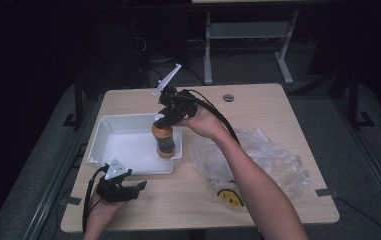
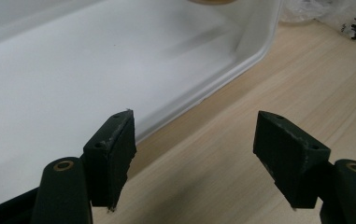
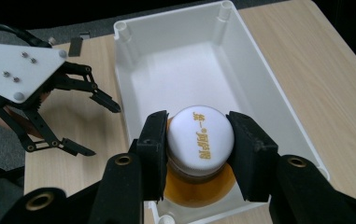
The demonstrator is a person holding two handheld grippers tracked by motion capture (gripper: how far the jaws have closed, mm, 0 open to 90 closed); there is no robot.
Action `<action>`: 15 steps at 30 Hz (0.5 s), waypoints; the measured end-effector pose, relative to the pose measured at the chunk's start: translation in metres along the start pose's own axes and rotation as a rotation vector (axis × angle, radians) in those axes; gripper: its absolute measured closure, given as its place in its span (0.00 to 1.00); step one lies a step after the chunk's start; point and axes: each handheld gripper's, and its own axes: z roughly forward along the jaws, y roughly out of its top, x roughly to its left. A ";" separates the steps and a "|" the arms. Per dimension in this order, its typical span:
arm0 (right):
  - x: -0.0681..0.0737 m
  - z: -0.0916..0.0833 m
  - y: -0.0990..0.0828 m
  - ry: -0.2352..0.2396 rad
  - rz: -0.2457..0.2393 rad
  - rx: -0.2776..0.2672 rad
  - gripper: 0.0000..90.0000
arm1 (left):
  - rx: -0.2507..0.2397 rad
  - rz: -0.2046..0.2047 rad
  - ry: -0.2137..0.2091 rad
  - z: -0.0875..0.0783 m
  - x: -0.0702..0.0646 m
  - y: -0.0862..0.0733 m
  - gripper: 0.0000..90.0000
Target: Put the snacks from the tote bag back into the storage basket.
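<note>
High view: a bottle point(image 1: 164, 141) of amber drink is held upright by its white cap in the right claw point(image 1: 167, 120), over the near right corner of a white tub point(image 1: 109, 131) on the counter point(image 1: 258, 107). In the right gripper view the two pads are seen pressed on opposite sides of the cap point(image 3: 200, 139), so the bottle hangs plumb below and could be lowered straight down without tipping; whether its base already rests on the tub floor cannot be told. The grip from above seems chosen so that the tub walls are cleared. The left claw point(image 1: 139, 187) is kept wide and empty on the counter just in front of the tub's near wall, apparently parked out of the way. A crumpled clear bag point(image 1: 268, 157) lies to the right of the tub, under the right forearm, with a small yellow-and-black item point(image 1: 230, 197) at its near edge.
</note>
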 end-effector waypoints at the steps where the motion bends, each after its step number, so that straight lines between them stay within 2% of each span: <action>1: 0.000 0.001 -0.001 -0.002 0.005 0.003 0.65 | 0.001 0.000 0.000 0.000 0.000 0.000 0.32; 11: -0.004 0.010 -0.012 -0.012 0.021 0.017 0.65 | 0.003 0.007 -0.003 0.002 0.000 0.000 0.32; 15: -0.003 0.013 -0.014 -0.015 0.010 0.028 0.65 | 0.004 0.013 -0.002 0.002 -0.001 0.000 0.32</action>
